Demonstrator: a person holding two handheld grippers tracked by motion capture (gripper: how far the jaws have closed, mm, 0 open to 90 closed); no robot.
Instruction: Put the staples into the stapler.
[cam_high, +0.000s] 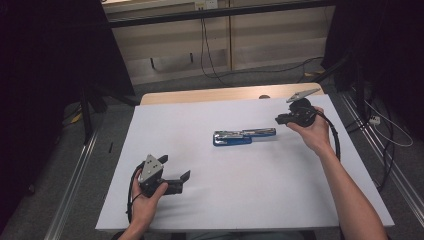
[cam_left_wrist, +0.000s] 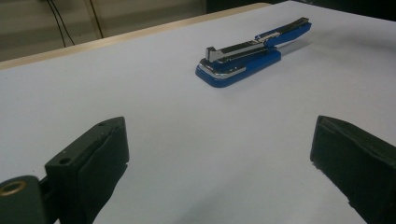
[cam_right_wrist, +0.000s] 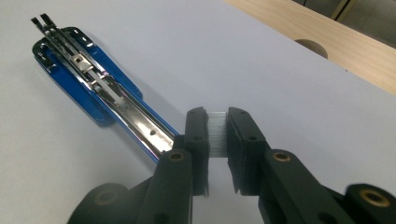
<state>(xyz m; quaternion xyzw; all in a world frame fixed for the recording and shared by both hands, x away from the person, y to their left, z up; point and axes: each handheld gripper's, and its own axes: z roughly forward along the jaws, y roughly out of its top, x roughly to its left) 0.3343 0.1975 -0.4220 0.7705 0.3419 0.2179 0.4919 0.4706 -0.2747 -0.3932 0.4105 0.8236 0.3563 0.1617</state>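
Jaws of the right gripper (cam_right_wrist: 217, 135) pinch a strip of staples (cam_right_wrist: 217, 133) between their pads, just past the tail end of the opened blue stapler (cam_right_wrist: 88, 84), which lies flat on the white bench (cam_right_wrist: 289, 74) ahead and to their left. Jaws of the left gripper (cam_left_wrist: 219, 154) stand wide apart with nothing between them, the stapler (cam_left_wrist: 252, 53) well ahead.

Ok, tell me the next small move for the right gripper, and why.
Probably carry the strip of staples down into the open channel of the blue stapler. The right gripper is shut on the strip just beyond the stapler's opened-out end, the magazine lies exposed on the white table, and the left gripper waits open, well short of it.
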